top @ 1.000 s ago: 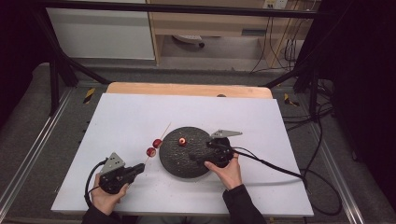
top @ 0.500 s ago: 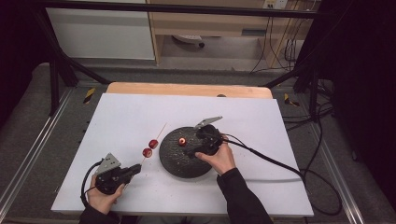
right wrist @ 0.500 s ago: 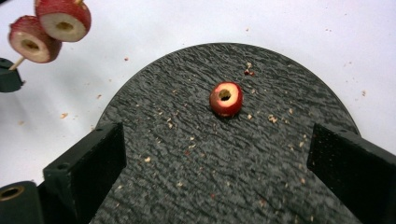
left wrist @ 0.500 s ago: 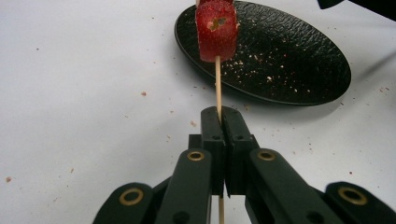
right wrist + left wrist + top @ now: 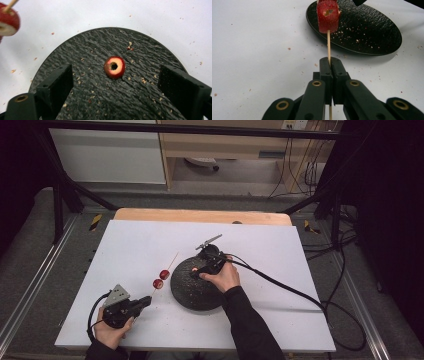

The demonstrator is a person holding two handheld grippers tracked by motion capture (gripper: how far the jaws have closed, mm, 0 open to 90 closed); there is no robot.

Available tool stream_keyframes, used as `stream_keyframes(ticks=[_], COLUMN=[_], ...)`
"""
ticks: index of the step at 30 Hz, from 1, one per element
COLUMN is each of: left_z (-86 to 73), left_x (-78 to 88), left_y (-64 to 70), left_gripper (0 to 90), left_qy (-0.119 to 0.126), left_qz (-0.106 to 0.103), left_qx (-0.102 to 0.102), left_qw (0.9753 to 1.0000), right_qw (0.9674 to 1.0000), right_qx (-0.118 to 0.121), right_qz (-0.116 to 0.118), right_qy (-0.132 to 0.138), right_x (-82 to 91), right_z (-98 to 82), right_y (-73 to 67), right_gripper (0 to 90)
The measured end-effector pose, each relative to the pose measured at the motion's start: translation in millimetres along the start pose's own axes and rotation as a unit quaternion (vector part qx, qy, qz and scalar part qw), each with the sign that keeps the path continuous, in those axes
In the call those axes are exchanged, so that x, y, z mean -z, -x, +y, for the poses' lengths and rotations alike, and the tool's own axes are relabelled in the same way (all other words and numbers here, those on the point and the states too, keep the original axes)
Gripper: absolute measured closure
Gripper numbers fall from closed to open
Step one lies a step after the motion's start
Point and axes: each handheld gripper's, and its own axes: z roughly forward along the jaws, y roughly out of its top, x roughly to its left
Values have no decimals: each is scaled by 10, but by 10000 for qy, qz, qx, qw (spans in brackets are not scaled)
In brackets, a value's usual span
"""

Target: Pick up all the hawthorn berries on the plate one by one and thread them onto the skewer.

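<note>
My left gripper (image 5: 146, 301) rests near the table's front left, shut on a thin wooden skewer (image 5: 328, 47). The skewer carries two red fruit pieces (image 5: 161, 278), the nearer one (image 5: 327, 15) just above the plate's edge in the left gripper view. A black textured plate (image 5: 200, 297) lies at mid table. On it sits one red fruit slice (image 5: 114, 66) with a hole through its middle. My right gripper (image 5: 119, 86) hovers over the plate. Its jaws have just been closing a little and still stand wide apart, with the slice ahead of the pads (image 5: 58, 83), untouched.
Crumbs lie scattered on the plate and on the white tabletop (image 5: 125, 245). A black cable (image 5: 280, 287) trails from the right gripper across the table to its right edge. A wooden strip (image 5: 200, 216) borders the far side.
The right hand has carried its gripper from the plate's right side to the left and farther away, over the plate near the slice. The left gripper and skewer stay put.
</note>
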Motion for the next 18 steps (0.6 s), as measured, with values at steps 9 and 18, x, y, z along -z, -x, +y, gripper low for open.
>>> stream_keyframes(ticks=[9, 18], left_z=[-5, -6], left_x=[-12, -15], left_y=[7, 11], left_gripper=[886, 886], left_qy=[-20, -29], left_qz=[2, 3], left_qx=[-14, -27], left_qw=[10000, 10000], right_qw=[9998, 9991], right_qx=[-60, -179], right_qz=[31, 113], right_qy=[-165, -364], right_x=[-182, -278], right_z=[66, 74], right_y=[7, 58], right_gripper=[276, 440])
